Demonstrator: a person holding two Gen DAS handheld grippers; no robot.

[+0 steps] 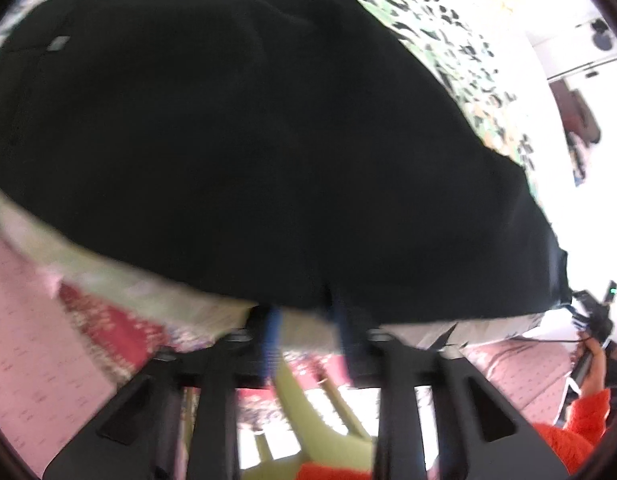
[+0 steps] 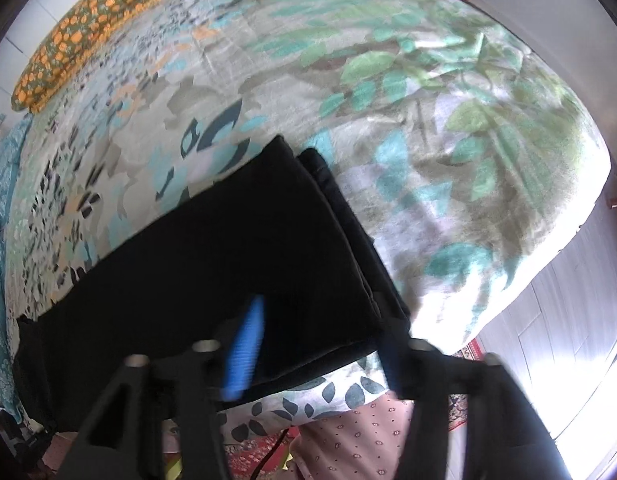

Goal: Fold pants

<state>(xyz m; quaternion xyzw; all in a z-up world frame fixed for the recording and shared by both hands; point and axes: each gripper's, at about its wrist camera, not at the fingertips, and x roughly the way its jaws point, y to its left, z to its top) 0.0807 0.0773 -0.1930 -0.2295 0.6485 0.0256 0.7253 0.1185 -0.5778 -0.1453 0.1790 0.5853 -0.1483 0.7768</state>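
Note:
Black pants (image 1: pixel 248 140) lie flat on a leaf-patterned bedspread (image 1: pixel 448 28); in the left wrist view they fill most of the frame. My left gripper (image 1: pixel 308 320) is open at the near edge of the cloth, its blue-padded fingers (image 1: pixel 270 344) apart and holding nothing. In the right wrist view the pants (image 2: pixel 228 248) show as a folded stack whose leg ends point away. My right gripper (image 2: pixel 316 340) is open over the stack's near right corner, one blue finger (image 2: pixel 246 348) above the cloth.
The bedspread (image 2: pixel 448 120) stretches far and right of the pants. An orange-flowered pillow (image 2: pixel 88 28) lies at the far left. The bed's edge drops to a wooden floor (image 2: pixel 548 340) on the right. A pink patterned cloth (image 1: pixel 24 320) and a red rug lie below the near edge.

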